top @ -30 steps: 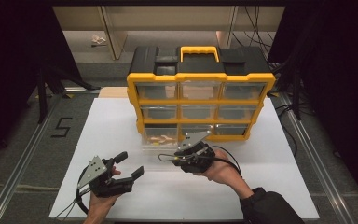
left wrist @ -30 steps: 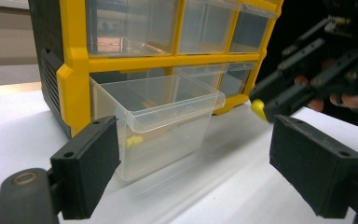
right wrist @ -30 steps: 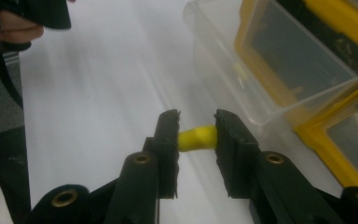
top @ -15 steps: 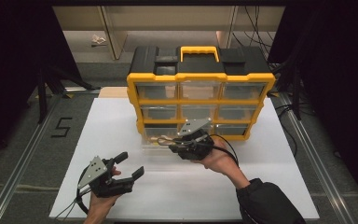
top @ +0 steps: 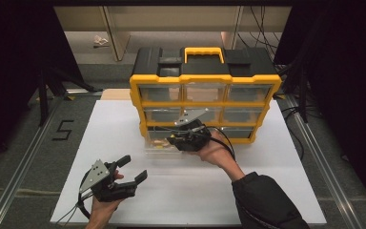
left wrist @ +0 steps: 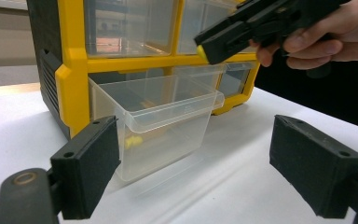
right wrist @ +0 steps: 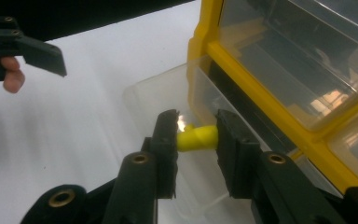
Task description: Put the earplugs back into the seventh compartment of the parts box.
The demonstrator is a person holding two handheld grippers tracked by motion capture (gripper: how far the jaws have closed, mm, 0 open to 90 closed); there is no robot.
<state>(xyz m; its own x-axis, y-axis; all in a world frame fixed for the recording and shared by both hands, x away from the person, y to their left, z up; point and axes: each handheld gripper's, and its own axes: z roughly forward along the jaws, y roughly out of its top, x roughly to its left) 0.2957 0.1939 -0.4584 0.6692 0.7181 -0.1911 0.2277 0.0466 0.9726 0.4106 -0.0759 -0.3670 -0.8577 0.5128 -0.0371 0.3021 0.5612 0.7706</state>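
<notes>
White table (top: 100, 124): right gripper (right wrist: 196, 135) jaws clench yellow piece (right wrist: 198, 137), close-up; left gripper (top: 132, 168) jaws released.

drawer (left wrist: 168, 121): clear glossy plastic | organizer (top: 205, 90): yellow-black plastic | table (top: 114, 129): matt white

Overhead light falls bright on the white desk (top: 124, 129), while the surroundings go near black. Glare flares beside the yellow piece (right wrist: 196, 136) in the right gripper view. The near claws look soft and grainy.
</notes>
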